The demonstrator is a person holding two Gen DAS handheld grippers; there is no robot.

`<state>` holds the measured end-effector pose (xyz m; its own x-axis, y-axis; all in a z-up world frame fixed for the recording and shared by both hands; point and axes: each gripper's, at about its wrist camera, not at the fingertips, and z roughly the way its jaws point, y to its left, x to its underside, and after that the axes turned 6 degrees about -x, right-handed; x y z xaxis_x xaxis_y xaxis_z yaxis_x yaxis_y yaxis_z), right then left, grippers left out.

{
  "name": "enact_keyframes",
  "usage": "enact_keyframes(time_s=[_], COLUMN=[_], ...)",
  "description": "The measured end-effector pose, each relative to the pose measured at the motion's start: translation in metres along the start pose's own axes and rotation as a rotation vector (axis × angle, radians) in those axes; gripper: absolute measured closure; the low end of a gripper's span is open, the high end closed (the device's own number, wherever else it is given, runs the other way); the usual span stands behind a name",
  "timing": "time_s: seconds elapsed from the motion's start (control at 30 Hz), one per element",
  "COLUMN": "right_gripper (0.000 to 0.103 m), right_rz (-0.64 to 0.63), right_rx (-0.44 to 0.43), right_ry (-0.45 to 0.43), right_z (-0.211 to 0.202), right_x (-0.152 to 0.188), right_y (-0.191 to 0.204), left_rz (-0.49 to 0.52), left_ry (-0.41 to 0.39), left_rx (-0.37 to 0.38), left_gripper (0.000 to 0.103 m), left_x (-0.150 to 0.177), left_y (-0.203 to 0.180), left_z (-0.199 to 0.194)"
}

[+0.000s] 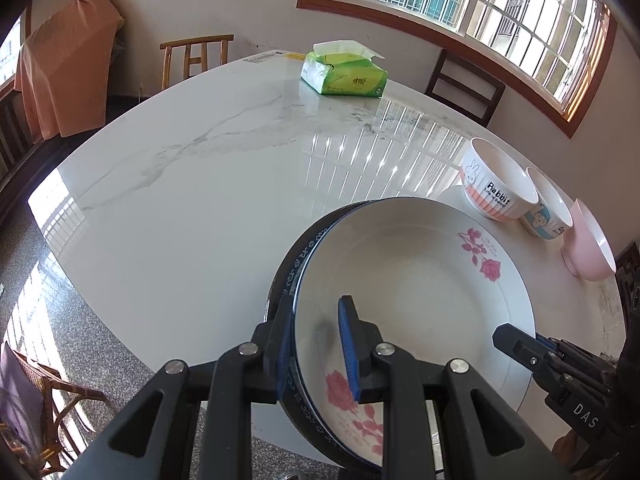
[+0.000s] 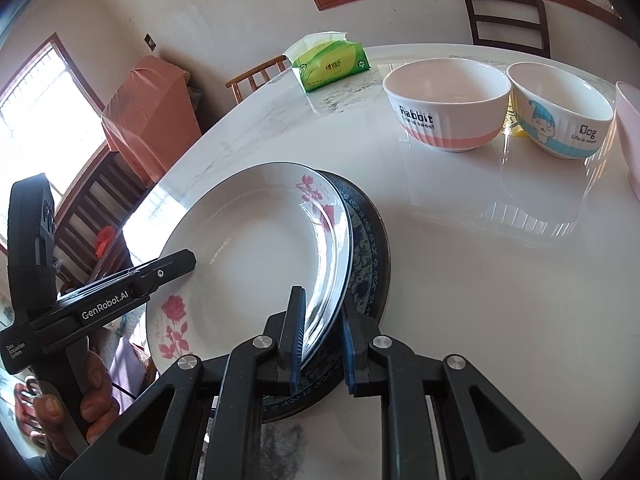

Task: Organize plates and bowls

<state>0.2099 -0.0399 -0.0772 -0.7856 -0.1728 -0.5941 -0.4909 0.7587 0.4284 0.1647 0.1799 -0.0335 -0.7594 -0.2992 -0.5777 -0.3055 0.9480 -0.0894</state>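
A white plate with pink roses (image 1: 420,300) (image 2: 248,248) lies on a dark blue patterned plate (image 1: 289,270) (image 2: 366,260) near the table's front edge. My left gripper (image 1: 316,344) (image 2: 176,264) is shut on the left rims of both plates, one finger outside the dark rim and one inside the white plate. On the opposite side, my right gripper (image 2: 322,340) (image 1: 516,344) is shut on the white plate's rim alone, which stands tilted up off the dark plate. A Rabbit bowl (image 1: 496,184) (image 2: 448,100), a Dog bowl (image 1: 548,208) (image 2: 560,112) and a pink bowl (image 1: 588,240) (image 2: 628,136) stand in a row behind.
A green tissue pack (image 1: 344,74) (image 2: 332,64) sits at the far side of the white marble table (image 1: 200,184) (image 2: 480,280). Wooden chairs (image 1: 196,56) (image 2: 508,20) stand around it. A hand (image 2: 92,400) holds the left gripper's handle.
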Motion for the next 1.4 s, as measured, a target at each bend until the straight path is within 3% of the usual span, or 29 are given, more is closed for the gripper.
enact_keyframes(time_s=[0.37,0.63,0.87,1.03,1.23,1.4], right_gripper=[0.082,0.069,0.065,0.035,0.035,0.035], right_rz=[-0.07,-0.294,-0.417,-0.51,-0.385,-0.269], right_rx=[0.041,0.2,0.322,0.401,0.327,0.383], right_ry=[-0.021,-0.048,-0.089,-0.184,-0.268,-0.327], right_z=[0.003,0.011,0.013,0.002,-0.024,-0.053], right_x=[0.002,0.012,0.021,0.027,0.017,0.017], right_y=[0.009,0.038,0.048,0.06,0.041,-0.003], left_rz=[0.016,0.054,0.064,0.069,0.085,0.112], left_ry=[-0.072,-0.09,-0.104,-0.104,-0.108,-0.128], left_rx=[-0.035,-0.072,-0.096,-0.107,-0.111,-0.121], left_gripper=[0.08,0.08,0.08,0.08,0.08,0.079], left_x=[0.002,0.008,0.01,0.012,0.014,0.015], left_y=[0.0,-0.006,-0.007,-0.009,-0.015,-0.023], left_z=[-0.013,-0.014,-0.014,-0.013,-0.016,-0.023])
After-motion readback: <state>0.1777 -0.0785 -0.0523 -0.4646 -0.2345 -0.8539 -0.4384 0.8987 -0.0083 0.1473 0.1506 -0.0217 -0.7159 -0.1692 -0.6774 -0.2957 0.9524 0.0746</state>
